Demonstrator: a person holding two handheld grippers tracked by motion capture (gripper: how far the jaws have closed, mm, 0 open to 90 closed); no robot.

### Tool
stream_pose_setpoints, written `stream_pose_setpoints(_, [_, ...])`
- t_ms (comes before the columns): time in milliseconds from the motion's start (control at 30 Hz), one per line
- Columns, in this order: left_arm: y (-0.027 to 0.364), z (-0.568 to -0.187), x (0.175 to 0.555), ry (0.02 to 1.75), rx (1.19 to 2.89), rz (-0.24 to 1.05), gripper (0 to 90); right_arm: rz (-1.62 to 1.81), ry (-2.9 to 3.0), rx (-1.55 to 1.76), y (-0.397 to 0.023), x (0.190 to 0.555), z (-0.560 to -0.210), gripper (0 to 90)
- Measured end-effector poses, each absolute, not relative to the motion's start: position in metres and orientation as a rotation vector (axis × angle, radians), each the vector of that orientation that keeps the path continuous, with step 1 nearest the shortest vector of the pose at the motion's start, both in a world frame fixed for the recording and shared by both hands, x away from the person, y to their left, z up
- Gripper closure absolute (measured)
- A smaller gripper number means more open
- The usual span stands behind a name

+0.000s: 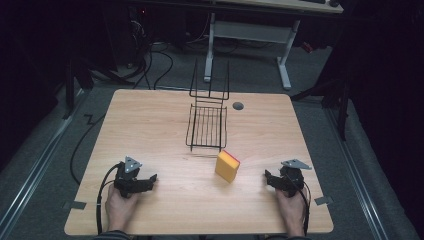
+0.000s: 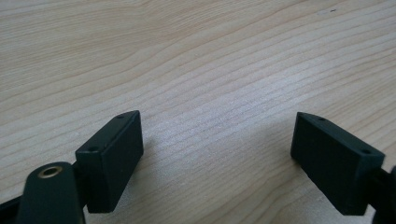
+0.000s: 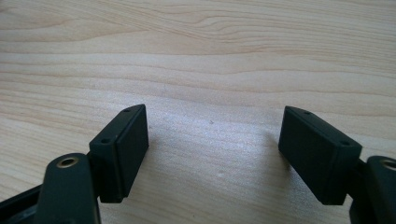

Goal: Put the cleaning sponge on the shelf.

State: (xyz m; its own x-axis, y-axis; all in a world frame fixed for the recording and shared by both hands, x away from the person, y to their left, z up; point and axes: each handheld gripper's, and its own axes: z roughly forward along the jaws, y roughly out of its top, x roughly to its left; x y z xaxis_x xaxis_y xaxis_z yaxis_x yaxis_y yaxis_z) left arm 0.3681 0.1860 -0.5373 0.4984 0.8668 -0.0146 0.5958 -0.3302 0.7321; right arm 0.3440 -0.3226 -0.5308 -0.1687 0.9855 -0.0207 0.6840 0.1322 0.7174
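Both jaws spread wide, the left hand-held gripper [image 1: 150,179] and right hand-held gripper [image 1: 268,178] rest near the worktop's [image 1: 150,130] front edge, holding nothing.

Both grippers, left [image 1: 150,179] and right [image 1: 268,177], are chunky black plastic with blocky screw-dotted jaws, a grey triangle plate on top, black cables trailing behind, dark sleeves.

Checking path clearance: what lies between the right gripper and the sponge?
Bare wooden table between right gripper and sponge, seen in the high view.
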Motion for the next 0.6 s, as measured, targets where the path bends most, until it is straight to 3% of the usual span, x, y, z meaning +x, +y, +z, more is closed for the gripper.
stream_pose_setpoints(600, [0.1861, -0.5372, 0.3681, 1.198, 2.051, 0.503, 17.6, 0.801, 1.923, 1.592, -0.3228, 0.3435, -0.531, 24.7])
